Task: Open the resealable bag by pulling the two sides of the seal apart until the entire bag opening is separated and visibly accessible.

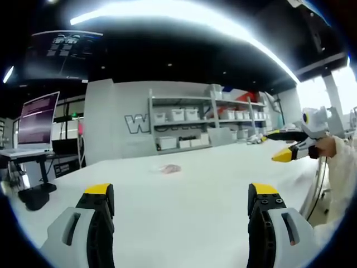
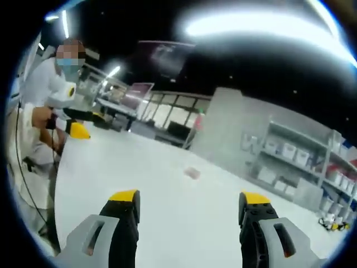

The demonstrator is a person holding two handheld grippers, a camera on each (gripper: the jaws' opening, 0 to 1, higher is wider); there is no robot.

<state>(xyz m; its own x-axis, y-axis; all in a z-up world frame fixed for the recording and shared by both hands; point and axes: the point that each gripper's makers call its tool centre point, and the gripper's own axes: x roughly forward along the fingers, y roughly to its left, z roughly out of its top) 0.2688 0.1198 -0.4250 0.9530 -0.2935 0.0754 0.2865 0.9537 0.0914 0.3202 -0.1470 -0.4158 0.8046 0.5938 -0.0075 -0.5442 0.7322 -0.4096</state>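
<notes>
A small clear resealable bag (image 1: pixel 170 168) with something pinkish inside lies flat on the white table (image 1: pixel 184 223), far ahead of both grippers. My left gripper (image 1: pixel 181 192) stands open above the near part of the table, nothing between its yellow-tipped jaws. In the right gripper view the bag (image 2: pixel 192 173) is a small patch in mid-table, and my right gripper (image 2: pixel 189 196) is open and empty too. The right gripper (image 1: pixel 287 148) also appears at the right of the left gripper view, held in a hand. At the left of the right gripper view, a person in white holds the left gripper (image 2: pixel 78 130).
Shelves with white bins (image 1: pixel 178 115) stand behind the table against a grey wall. A monitor on a stand (image 1: pixel 36 120) is off the table's left side. The shelves (image 2: pixel 290 151) appear again at the right of the right gripper view. A cable (image 2: pixel 25 184) hangs beside the person.
</notes>
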